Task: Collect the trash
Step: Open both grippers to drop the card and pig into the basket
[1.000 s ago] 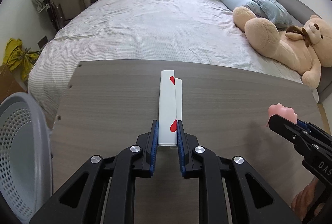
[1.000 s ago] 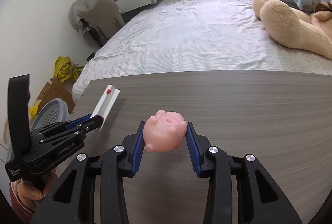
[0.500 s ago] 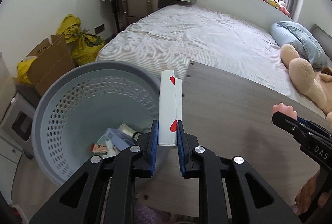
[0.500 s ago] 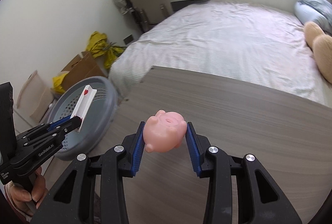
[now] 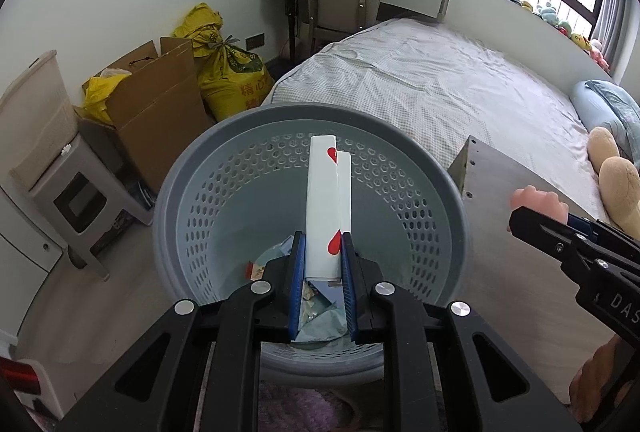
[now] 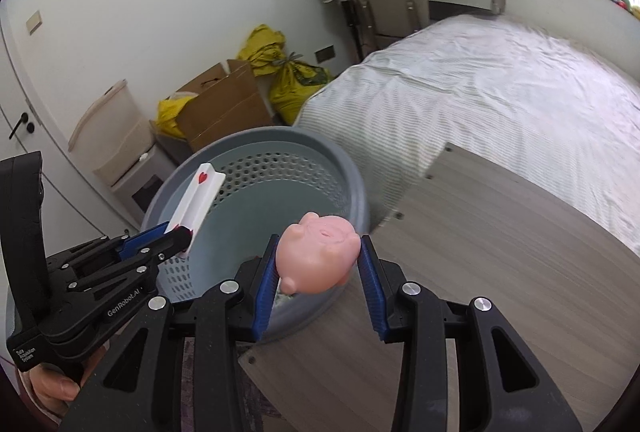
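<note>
In the left wrist view, the left gripper (image 5: 323, 260) is clamping its jaws on the lower end of a white folded card with red hearts (image 5: 328, 208), and the card is now hanging over the open mouth of the grey perforated laundry-style basket (image 5: 436, 184); a second ago it was hanging over the wood-grain board (image 5: 520, 252), with the basket only at the frame's left edge, so the carry looks finished and the release seems to be what is left. Crumpled paper scraps (image 5: 316, 308) are already lying in the basket's bottom. The right gripper (image 5: 532, 216) is entering from the right, with the letters "DAS" showing on its body, and a yellow sack (image 5: 234, 72) by the wall is carrying red Chinese print, too small to read fully. In the right wrist view, the right gripper (image 6: 318, 264) is pinching a pink rubber pig toy (image 6: 316, 258) between its blue pads (image 6: 267, 280), and the toy is now sitting over the basket's near rim (image 6: 356, 176) rather than over mid-board as before, so it probably needs a little more reach before dropping. The left gripper (image 6: 176, 234) is holding the card above the basket interior, its side reading "GenRobot.AI" and "Data Acquisition System".
</note>
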### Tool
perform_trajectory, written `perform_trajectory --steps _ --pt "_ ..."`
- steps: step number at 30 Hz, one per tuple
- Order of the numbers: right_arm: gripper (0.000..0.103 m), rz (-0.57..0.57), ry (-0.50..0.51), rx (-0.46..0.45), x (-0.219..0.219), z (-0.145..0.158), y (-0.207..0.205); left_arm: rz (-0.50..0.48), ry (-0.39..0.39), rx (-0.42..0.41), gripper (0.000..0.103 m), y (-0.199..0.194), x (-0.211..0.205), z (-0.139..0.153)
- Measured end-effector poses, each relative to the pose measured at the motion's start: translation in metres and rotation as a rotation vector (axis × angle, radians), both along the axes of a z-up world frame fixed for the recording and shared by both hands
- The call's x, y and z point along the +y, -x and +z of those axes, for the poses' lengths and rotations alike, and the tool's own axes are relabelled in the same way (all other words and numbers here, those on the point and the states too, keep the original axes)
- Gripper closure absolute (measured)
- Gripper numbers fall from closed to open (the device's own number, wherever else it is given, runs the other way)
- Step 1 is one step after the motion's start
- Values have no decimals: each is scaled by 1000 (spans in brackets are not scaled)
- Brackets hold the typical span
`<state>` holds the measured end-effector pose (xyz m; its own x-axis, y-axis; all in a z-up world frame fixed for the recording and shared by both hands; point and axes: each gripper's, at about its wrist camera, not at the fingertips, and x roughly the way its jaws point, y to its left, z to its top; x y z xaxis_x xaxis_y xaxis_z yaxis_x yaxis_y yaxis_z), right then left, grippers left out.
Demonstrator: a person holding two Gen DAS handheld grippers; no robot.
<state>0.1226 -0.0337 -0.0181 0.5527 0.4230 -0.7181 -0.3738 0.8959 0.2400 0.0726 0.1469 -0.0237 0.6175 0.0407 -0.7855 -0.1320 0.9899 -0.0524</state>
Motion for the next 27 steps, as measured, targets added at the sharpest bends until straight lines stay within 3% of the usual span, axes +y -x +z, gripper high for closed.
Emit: perform_trajectory --steps 12,24,25,27 --pt "65 75 25 10 47 -6 -12 45 22 39 86 -7 28 -12" --pt "62 99 53 26 63 -14 -20 62 52 50 85 -13 38 -19" --pt "61 98 51 24 63 -14 -20 64 51 49 83 -11 38 -19" --pt "51 93 46 17 63 -13 -19 70 51 46 64 -10 38 -18"
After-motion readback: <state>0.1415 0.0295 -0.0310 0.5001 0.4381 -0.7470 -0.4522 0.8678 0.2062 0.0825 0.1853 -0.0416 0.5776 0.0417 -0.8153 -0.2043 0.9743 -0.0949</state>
